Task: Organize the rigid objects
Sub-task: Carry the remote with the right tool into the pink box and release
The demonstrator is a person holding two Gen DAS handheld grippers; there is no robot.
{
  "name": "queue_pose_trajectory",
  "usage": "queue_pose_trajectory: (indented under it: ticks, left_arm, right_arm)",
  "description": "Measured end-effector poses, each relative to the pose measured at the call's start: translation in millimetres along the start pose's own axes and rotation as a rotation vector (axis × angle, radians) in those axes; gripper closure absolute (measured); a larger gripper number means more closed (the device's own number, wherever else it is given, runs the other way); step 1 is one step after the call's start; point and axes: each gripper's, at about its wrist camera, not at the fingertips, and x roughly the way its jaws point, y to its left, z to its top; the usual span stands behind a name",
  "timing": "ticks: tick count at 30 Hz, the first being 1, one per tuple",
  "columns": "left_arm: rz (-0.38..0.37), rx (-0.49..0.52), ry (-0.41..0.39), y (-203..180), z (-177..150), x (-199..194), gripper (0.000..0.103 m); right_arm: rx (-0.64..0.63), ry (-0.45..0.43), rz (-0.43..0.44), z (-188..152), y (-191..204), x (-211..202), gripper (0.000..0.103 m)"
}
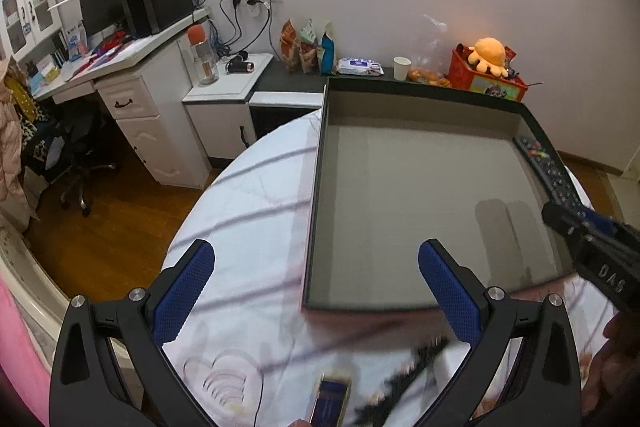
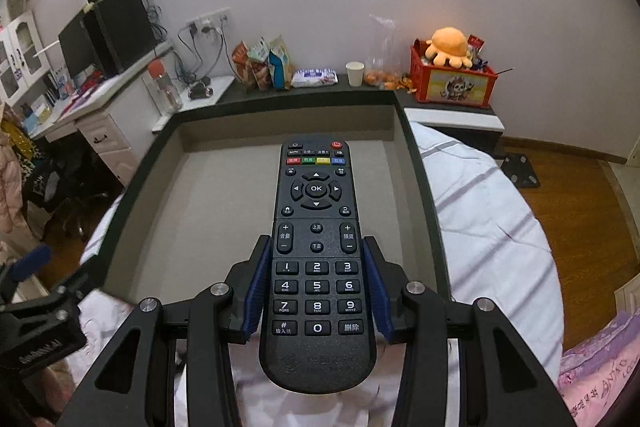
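right gripper (image 2: pixel 316 287) | fingers clamped on the remote (image 2: pixel 316 227), hanging over the tray (image 2: pixel 420 163), nose at 12 | left gripper (image 1: pixel 316 291) | fingers wide open, empty | risk: grip's near the tail end, so it could tip out and clip the rim

Both grippers were matte black plastic. The left gripper (image 1: pixel 316 291) carried blue, dimpled finger pads (image 1: pixel 182 291) and round silver screws at its linkage joints. The right gripper (image 2: pixel 316 287) matched, with ridged blue pads (image 2: pixel 254 293) and triangular cut-outs in its arms.
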Motion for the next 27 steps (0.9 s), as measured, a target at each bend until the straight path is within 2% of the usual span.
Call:
queue_pose_trajectory:
  ticks: [7, 16, 17, 19, 20, 27]
  left_arm:
    - [-0.002, 0.005, 0.011, -9.8, 17.8, 23.2, 0.000]
    - [-0.006, 0.009, 0.022, -9.6, 16.9, 28.2, 0.000]
    - [-0.009, 0.008, 0.019, -8.7, 16.1, 25.7, 0.000]
    - [-0.012, 0.005, 0.013, -6.4, 16.1, 21.2, 0.000]
    - [-0.013, 0.004, 0.009, -5.7, 15.3, 18.8, 0.000]
    - [-0.023, -0.004, -0.043, -0.4, 7.2, -16.4, 0.000]
  right_arm:
    - [-0.015, 0.063, -0.021, 10.7, -4.8, 30.0, 0.058]
    - [-0.039, 0.137, -0.065, 12.4, -3.7, 49.6, 0.058]
    - [-0.036, 0.137, -0.064, 12.1, -3.4, 49.2, 0.055]
    - [-0.028, 0.126, -0.057, 12.2, -3.5, 45.0, 0.033]
    - [-0.025, 0.111, -0.056, 12.7, -3.9, 41.5, 0.019]
    - [-0.003, -0.018, -0.016, 11.5, -6.1, -11.7, 0.019]
